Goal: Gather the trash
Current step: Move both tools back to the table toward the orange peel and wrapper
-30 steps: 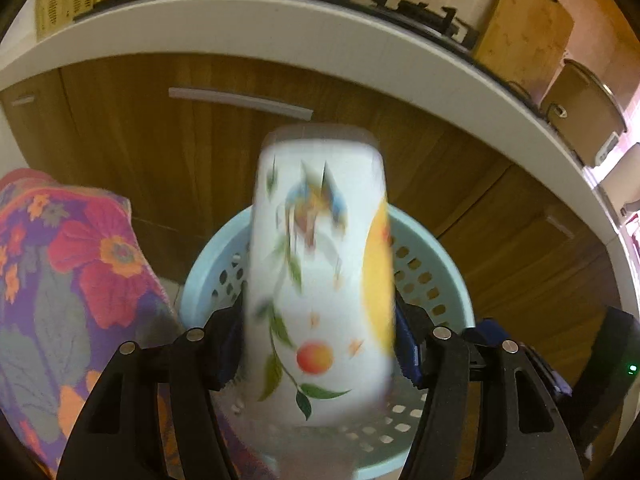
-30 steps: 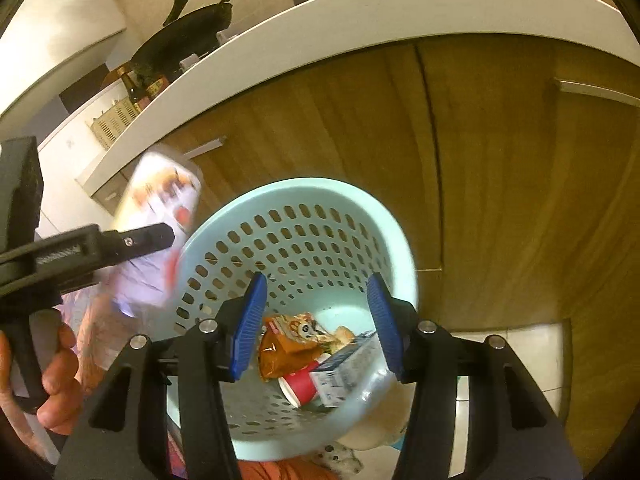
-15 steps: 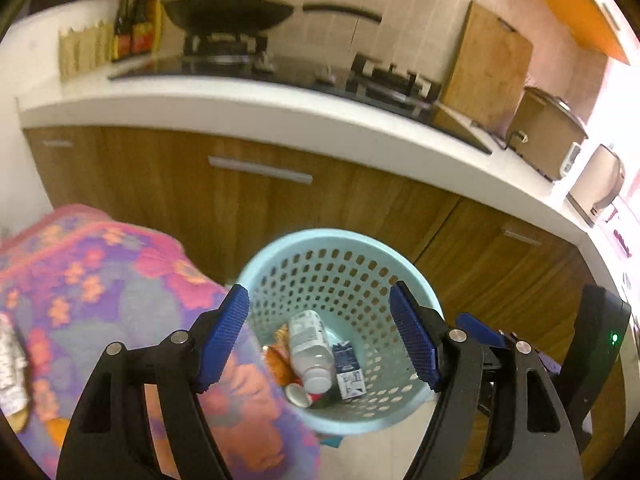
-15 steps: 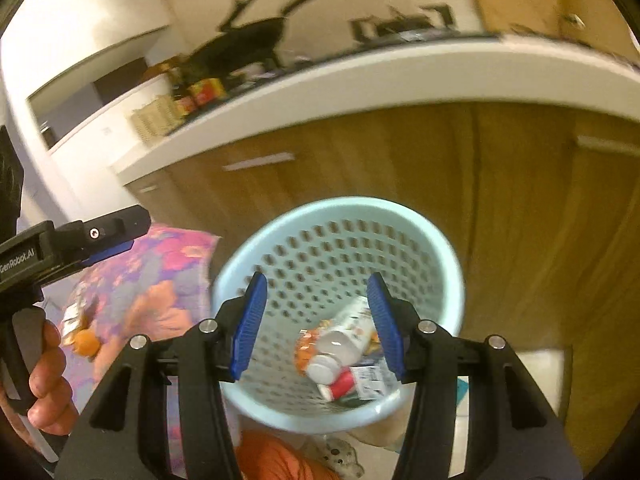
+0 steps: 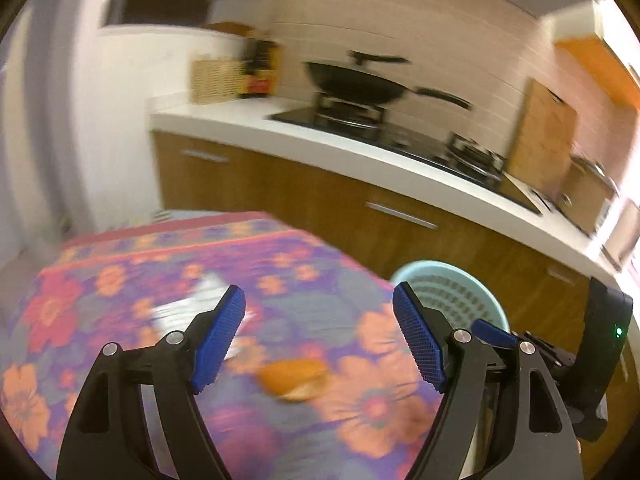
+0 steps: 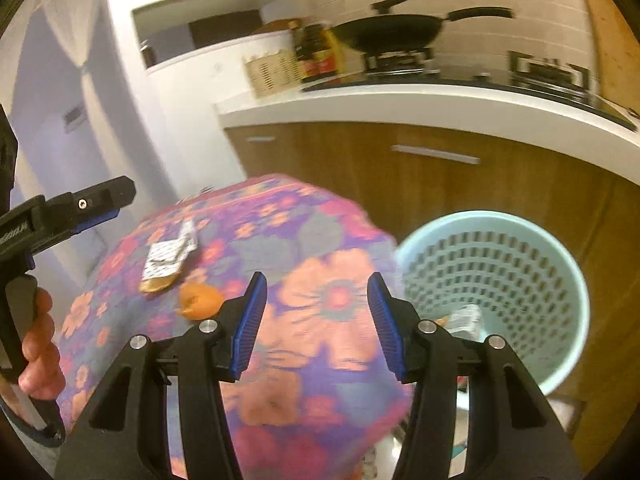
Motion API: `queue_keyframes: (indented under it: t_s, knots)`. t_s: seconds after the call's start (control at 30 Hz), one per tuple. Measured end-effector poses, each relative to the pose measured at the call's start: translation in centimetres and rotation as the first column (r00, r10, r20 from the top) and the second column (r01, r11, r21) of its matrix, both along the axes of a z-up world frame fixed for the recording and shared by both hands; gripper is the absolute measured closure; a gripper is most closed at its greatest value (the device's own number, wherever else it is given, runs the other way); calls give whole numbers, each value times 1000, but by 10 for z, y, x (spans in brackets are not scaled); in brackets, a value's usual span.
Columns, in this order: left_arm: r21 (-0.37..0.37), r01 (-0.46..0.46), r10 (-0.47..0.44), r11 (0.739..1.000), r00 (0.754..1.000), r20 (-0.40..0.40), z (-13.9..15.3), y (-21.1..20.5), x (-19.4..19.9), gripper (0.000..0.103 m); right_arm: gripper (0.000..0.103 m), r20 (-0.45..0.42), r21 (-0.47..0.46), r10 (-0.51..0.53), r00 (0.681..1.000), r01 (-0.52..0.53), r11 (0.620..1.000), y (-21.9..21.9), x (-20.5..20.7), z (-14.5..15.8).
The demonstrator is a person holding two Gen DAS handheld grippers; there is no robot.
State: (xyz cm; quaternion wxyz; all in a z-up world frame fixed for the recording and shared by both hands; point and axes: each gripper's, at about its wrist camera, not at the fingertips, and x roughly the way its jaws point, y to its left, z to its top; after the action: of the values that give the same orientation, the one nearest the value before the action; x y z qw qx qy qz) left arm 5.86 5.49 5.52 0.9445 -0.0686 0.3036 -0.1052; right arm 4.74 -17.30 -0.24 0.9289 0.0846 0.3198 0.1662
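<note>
Both wrist views above floral table, shared bin

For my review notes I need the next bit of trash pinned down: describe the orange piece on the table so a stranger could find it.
Start at the table with the flowered cloth, left of the pale blue perforated basket. The orange peel lies on the cloth, just right of the silver wrapper. Unlike that flat, printed wrapper, it is a curled, plain orange scrap.

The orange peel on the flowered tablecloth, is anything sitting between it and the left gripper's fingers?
Nothing visible does. The orange peel lies alone on the flowered tablecloth, just ahead of the open, empty left gripper. The crumpled silver wrapper lies off to the side, apart from it.
</note>
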Motion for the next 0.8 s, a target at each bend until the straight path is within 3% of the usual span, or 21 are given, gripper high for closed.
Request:
queue_keyframes:
  t_s: [0.13, 0.3, 0.4, 0.63, 0.7, 0.73, 0.8]
  knots:
    - [-46, -80, 78, 996, 996, -43, -11, 53, 3, 29, 54, -9, -22, 41, 999, -41, 999, 30, 3, -1]
    - [-147, -144, 111, 979, 971, -212, -49, 108, 34, 28, 54, -51, -53, 69, 996, -72, 996, 52, 5, -16]
    - [-199, -169, 102, 965, 946, -309, -74, 123, 57, 30, 54, -54, -72, 87, 995, -91, 993, 59, 6, -19]
    - [-220, -175, 86, 960, 929, -361, -99, 126, 88, 34, 44, -80, -115, 177, 981, -185, 976, 91, 18, -22]
    - [-193, -174, 99, 966, 933, -346, -100, 124, 92, 52, 44, -109, -117, 188, 976, -200, 973, 100, 28, -23]
    - [-195, -166, 89, 967, 932, -350, -101, 122, 94, 75, 44, -144, -132, 182, 973, -201, 971, 108, 38, -26]
    - [-237, -164, 75, 958, 936, -343, -103, 124, 98, 86, 44, -183, -149, 178, 967, -206, 967, 117, 47, -31]
